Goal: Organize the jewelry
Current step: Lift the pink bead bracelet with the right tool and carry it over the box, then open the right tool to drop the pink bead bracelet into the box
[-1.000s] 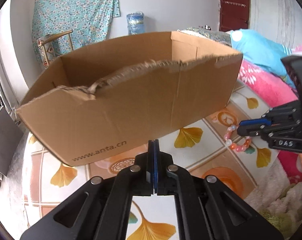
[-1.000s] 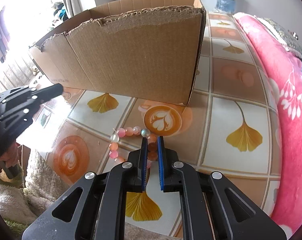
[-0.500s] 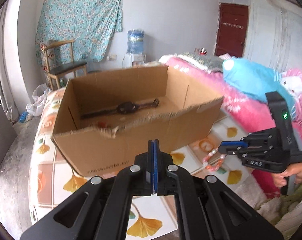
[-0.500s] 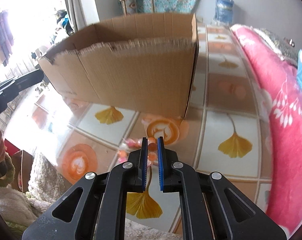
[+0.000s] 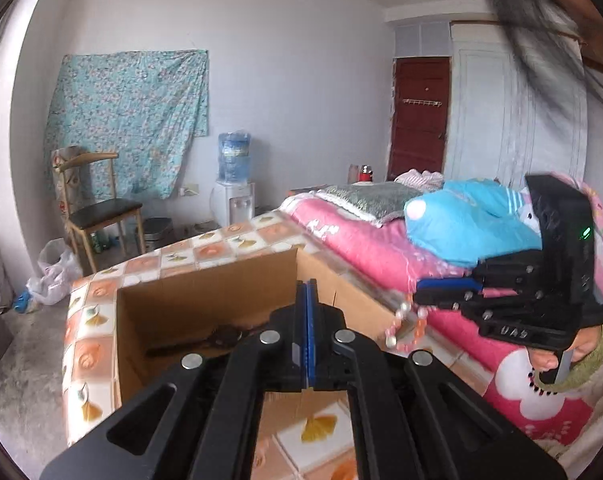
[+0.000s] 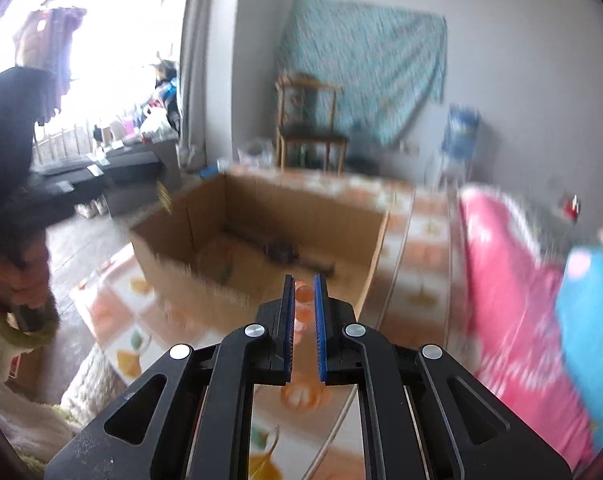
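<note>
Bracelet (image 5: 405, 326) dangles clamped in the right gripper (image 6: 302, 308), at three o'clock of the empty, closed left gripper (image 5: 306, 308). Carry it squarely over the cardboard box (image 6: 257, 216) — beyond the near wall — before loosening the fingers.

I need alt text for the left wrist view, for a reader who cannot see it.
The right gripper holds a pink bead bracelet in the air beside an open cardboard box on a tiled table. The left gripper is shut and empty in the foreground, with a pink bed behind.
</note>
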### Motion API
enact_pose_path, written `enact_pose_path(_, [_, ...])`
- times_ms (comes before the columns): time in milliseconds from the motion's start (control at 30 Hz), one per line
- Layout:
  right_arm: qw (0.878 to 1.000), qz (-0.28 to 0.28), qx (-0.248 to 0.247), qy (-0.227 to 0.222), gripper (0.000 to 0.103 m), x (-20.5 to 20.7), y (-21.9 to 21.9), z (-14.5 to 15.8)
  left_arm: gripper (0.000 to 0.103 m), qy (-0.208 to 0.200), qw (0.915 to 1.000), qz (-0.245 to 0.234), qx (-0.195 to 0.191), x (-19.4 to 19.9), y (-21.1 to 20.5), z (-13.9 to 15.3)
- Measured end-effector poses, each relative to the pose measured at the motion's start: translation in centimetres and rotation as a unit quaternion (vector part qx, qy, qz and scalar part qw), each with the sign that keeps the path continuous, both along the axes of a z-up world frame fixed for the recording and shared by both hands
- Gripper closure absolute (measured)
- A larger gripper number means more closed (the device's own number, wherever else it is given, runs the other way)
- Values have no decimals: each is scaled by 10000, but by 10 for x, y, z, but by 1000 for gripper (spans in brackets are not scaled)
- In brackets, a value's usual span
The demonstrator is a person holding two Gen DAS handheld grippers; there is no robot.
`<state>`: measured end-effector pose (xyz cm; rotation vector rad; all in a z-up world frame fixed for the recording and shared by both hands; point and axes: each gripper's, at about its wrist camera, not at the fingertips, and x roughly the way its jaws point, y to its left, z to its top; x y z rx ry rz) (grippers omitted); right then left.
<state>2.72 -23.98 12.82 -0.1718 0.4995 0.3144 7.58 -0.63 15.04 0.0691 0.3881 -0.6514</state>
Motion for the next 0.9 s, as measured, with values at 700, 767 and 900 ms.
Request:
enact_pose_path(700, [9977,410,98,531,96,107,7,-18,81,3013,9505,-674,-362,110,-12,-104])
enact_pose_path(767, [9972,411,104,619,96,108,10,-18,74,2942,9523,-686,-423,104,-6,-101])
enact_pose_path(900, [9947,496,145,888,96,108,15,-19,65,2681,9611,-472,-473,96,9,-90])
